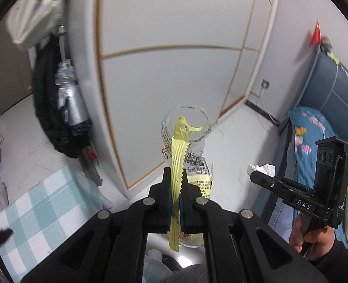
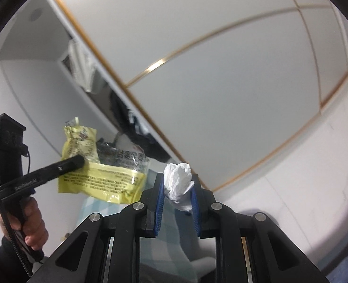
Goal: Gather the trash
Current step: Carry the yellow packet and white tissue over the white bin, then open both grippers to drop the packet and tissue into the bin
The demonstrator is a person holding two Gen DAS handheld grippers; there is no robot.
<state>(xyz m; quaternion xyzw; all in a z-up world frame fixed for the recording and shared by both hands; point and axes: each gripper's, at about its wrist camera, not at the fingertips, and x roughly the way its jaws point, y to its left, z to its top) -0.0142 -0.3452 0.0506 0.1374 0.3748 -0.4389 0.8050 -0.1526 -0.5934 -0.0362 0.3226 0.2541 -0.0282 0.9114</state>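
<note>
Left wrist view: left gripper (image 1: 176,202) is clamped tight on a yellow-and-clear snack wrapper (image 1: 182,155), jaws pinching its crimped seam so the thin film stands up edge-on above the pads and a tail hangs below. Gripping the seam likely gives the pads something stiffer than loose film. Wrapper is in the air, off any surface, in front of a white wardrobe (image 1: 174,59). At right the right gripper (image 1: 256,179) shows side-on, handle in the person's right hand (image 1: 310,233), white tissue (image 1: 261,168) at its tip. A blue bed (image 1: 315,141) lies behind it, a checked table (image 1: 44,207) at lower left.

Right wrist view: right gripper (image 2: 177,198) is at a narrow opening, blue pads squeezing the crumpled tissue (image 2: 177,181); the wad fills the gap and bulges above. Left gripper (image 2: 79,160) is seen from the side, wrapper (image 2: 103,165) broadside, left hand (image 2: 30,224) on the handle.

Both pieces are held aloft, one per gripper. No bin visible, so the drop spot is unknown.
</note>
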